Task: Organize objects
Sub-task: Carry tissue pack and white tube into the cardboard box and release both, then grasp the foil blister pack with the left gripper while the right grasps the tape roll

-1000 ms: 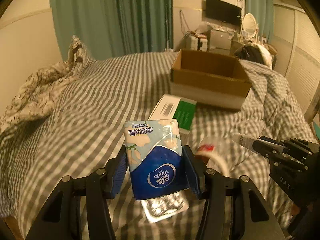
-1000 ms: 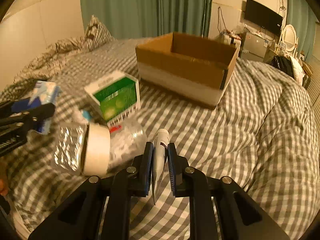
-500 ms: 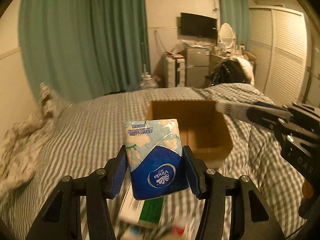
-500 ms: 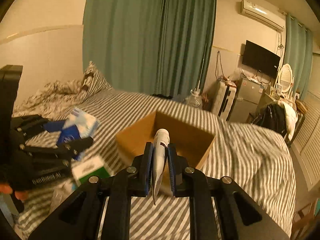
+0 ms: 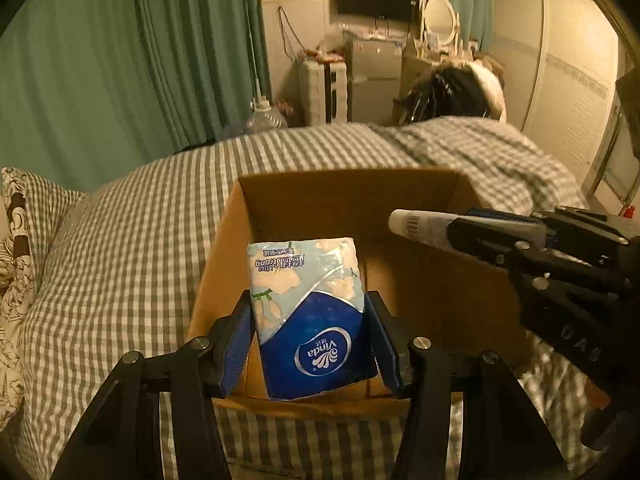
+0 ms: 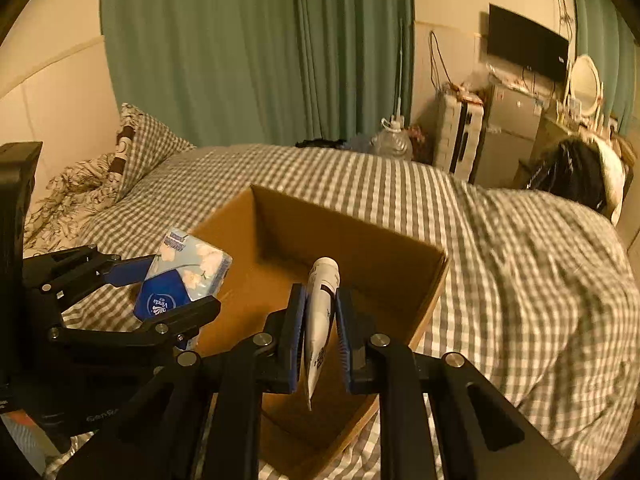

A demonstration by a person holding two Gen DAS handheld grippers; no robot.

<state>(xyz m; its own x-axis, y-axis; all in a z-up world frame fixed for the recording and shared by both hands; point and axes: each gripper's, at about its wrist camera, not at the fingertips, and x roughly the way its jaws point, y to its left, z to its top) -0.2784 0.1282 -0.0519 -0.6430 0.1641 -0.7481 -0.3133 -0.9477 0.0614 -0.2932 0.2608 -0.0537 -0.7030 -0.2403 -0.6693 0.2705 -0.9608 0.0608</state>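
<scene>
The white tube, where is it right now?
The white tube is clamped in the right gripper, over the open cardboard box on the checked bed; the tissue pack hangs at its left.

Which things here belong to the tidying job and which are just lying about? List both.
Job: tissue pack in left gripper; white tube in right gripper; cardboard box beneath them.

Lying about: pillow, water jug, television, mirror.

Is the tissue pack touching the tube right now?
Apart. The right wrist view shows the tissue pack in the left gripper and the tube in the right gripper, with bare cardboard box floor between them.
</scene>
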